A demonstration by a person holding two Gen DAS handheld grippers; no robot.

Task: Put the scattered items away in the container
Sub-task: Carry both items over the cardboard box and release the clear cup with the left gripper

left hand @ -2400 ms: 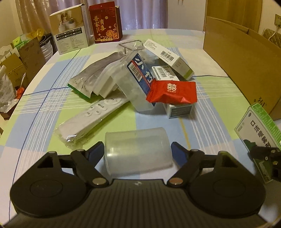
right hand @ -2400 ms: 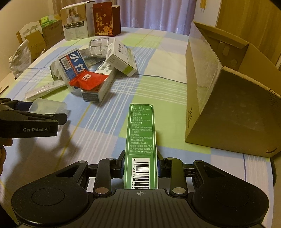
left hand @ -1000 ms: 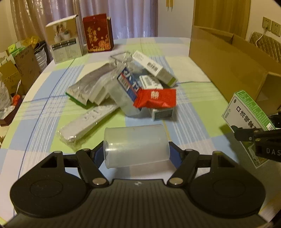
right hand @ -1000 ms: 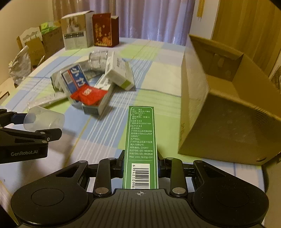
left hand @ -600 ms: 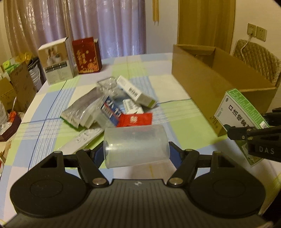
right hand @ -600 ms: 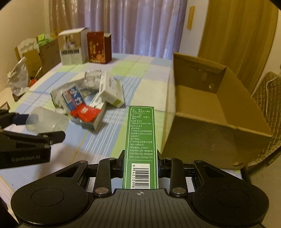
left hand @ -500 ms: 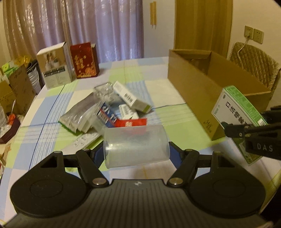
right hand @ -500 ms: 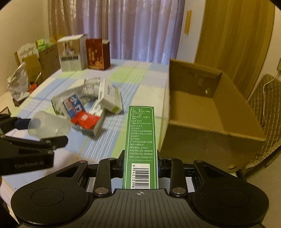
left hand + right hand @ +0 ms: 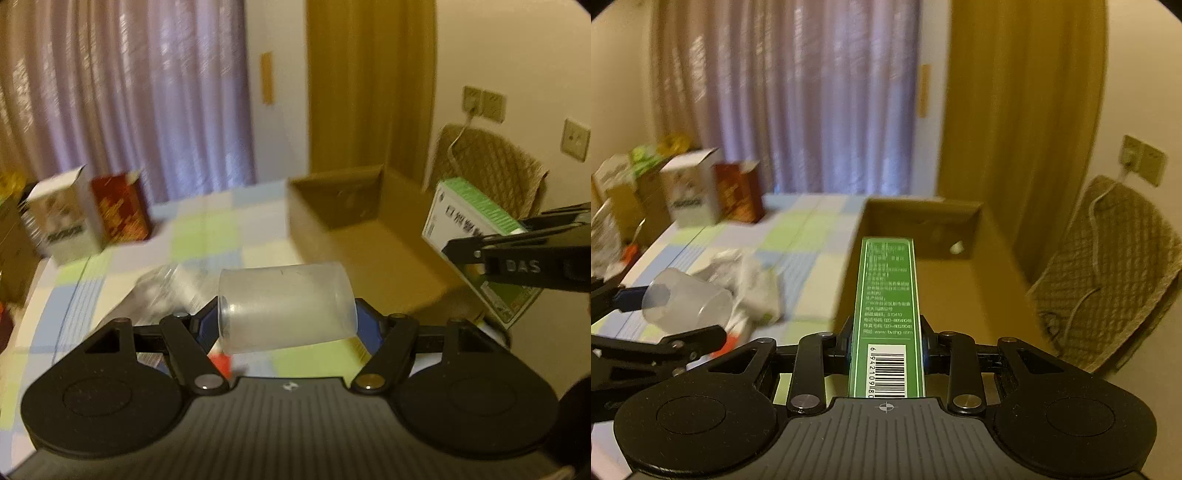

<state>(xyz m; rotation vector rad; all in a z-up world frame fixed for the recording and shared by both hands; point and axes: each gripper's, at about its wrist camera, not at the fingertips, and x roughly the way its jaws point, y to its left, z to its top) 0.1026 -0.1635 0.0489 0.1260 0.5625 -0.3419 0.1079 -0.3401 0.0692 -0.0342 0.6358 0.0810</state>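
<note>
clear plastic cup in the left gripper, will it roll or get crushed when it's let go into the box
The clear plastic cup is a smooth cylinder held sideways in the left gripper, so it would probably roll once released into the cardboard box. Its thin translucent wall suggests it is light and may flex under a hard squeeze, though it shows no dent.

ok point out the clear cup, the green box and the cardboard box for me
cup (image 9: 286, 306), left wrist view, middle of its frosted side wall
green box (image 9: 888, 295), right wrist view, its green printed face
cardboard box (image 9: 923, 216), right wrist view, inner face of its far wall
</note>
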